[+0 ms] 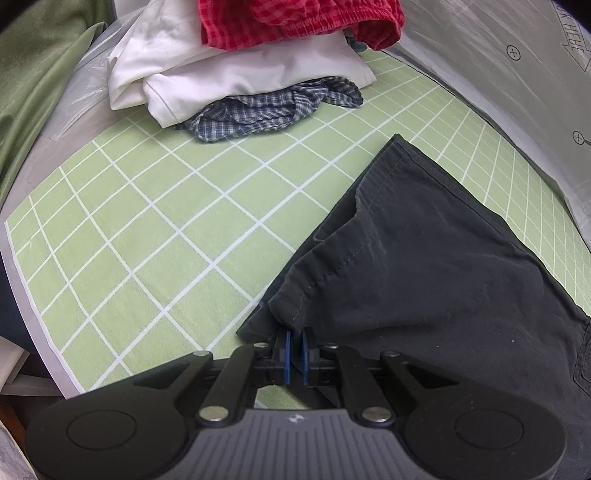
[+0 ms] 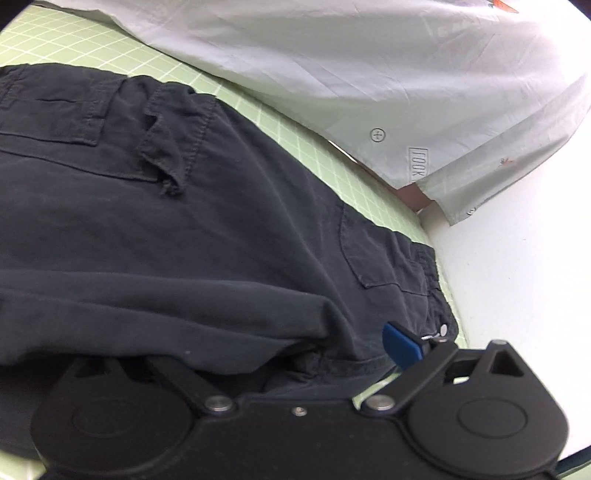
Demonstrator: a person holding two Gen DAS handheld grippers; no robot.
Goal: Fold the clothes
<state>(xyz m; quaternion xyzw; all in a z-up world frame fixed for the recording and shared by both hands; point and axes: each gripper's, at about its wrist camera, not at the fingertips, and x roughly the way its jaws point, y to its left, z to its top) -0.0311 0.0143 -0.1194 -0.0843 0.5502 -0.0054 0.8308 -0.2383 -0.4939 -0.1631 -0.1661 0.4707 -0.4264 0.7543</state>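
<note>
We are pinching the near hem of the dark navy cotton cargo shorts with the left gripper nearly closed, while our right gripper, fabric draped over it, is hiding its finger gap from view.

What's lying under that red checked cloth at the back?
The red checked cloth sits on folded white garments, and under them a crumpled blue plaid piece. Anything deeper is covered.

The left wrist view looks forward and down over the green grid mat toward a clothes pile, fairly near. The right wrist view sits very close above the dark shorts (tilted), which both views share along with the mat.
</note>
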